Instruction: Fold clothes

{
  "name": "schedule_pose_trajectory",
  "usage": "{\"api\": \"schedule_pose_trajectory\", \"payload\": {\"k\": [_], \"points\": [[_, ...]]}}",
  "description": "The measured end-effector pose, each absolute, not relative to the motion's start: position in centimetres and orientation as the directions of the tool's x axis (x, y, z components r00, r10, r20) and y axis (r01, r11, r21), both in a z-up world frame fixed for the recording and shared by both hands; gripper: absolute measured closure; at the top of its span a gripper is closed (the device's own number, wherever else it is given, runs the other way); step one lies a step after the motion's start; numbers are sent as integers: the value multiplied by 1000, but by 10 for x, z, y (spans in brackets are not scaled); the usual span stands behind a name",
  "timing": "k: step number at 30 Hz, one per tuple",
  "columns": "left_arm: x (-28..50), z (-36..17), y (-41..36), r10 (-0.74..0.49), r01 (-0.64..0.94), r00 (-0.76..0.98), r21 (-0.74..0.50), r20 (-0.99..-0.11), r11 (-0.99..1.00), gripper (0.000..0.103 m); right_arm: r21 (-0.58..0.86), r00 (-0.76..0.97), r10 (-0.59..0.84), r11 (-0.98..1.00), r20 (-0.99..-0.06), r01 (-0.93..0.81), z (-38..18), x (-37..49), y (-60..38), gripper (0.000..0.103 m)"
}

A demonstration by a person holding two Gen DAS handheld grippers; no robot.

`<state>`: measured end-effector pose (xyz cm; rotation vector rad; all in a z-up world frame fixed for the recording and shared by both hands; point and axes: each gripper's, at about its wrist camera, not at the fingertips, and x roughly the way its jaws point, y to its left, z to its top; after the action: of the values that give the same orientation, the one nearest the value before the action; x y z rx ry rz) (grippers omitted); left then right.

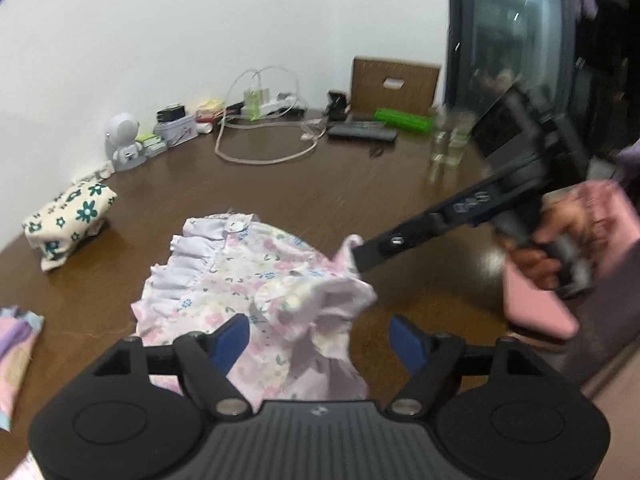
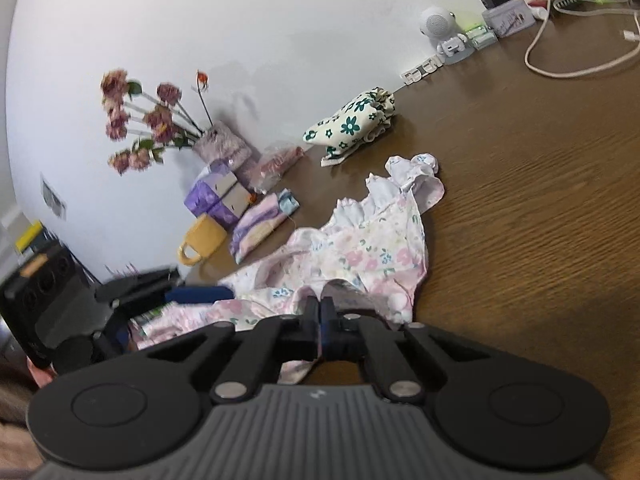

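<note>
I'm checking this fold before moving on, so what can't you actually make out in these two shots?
- Left wrist view: the right gripper and hand are motion-blurred; its tips sit in the dress, so the pinch is unclear here.
- Left wrist view: the dress's near hem is hidden under the left gripper.
- Right wrist view: the left gripper is blurred, its far finger hidden.
- Folded cloth: cut by the left edge.

Two close fisheye views from wrist-mounted cameras face across a brown table (image 1: 360, 184) toward a white wall (both share the floral garment (image 1: 256, 280)).
</note>
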<state>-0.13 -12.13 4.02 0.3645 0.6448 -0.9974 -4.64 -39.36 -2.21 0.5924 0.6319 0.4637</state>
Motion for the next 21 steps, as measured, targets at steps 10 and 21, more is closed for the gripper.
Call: {"api": "schedule_pose_trajectory", "payload": {"k": [10,21], "points": [[4,51,-168,-565,868,445,179,-694,464,103,286,725,446,895,-525,-343,6,-71,-374,88],[51,54,-190,-511,868,427,179,-746,464,92,94,698,472,857,-538,-507,42,-14,-349,45]]}}
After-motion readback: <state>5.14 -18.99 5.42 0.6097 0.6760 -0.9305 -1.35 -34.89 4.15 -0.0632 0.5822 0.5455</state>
